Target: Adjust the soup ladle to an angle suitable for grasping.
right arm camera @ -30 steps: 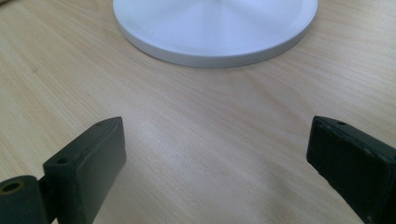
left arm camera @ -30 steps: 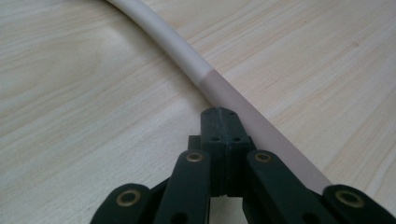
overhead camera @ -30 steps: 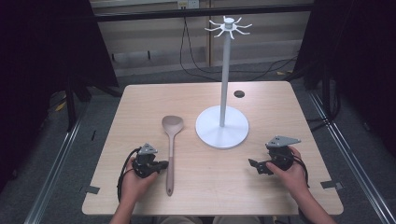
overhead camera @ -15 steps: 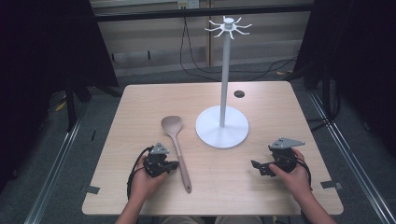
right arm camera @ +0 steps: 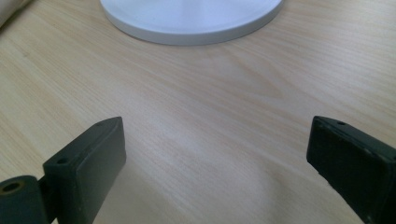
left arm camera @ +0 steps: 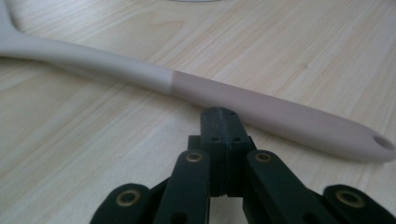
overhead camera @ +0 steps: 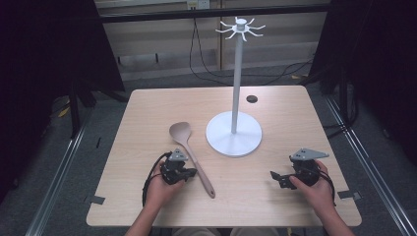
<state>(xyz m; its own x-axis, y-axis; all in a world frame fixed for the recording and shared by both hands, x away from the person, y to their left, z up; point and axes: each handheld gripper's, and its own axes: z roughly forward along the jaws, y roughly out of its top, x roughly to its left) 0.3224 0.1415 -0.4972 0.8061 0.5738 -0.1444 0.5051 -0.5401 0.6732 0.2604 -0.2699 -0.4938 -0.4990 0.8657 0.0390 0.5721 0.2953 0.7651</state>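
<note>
A wooden spoon [overhead camera: 190, 151] lies flat on the table, bowl toward the far side, handle slanting to the near right. My left gripper [overhead camera: 193, 173] rests low on the table just left of the handle, shut with nothing between its jaws. In the left gripper view its closed tips [left arm camera: 219, 116] sit against the side of the spoon handle [left arm camera: 261, 105]. My right gripper [overhead camera: 275, 178] is held at the near right, open and empty. Its jaws [right arm camera: 215, 140] stand wide apart over bare wood, with the white stand base [right arm camera: 191, 18] ahead.
A white stand [overhead camera: 233, 133] with a tall pole and a ring of hooks at the top [overhead camera: 240, 27] occupies the table's middle. A small dark disc [overhead camera: 252, 99] lies near the far edge. The light wooden table [overhead camera: 147, 113] has dark floor and rails around it.
My left gripper has slid to the right against the spoon handle, and the handle's near end has swung right, leaving the spoon slanted. The right gripper has barely shifted.
</note>
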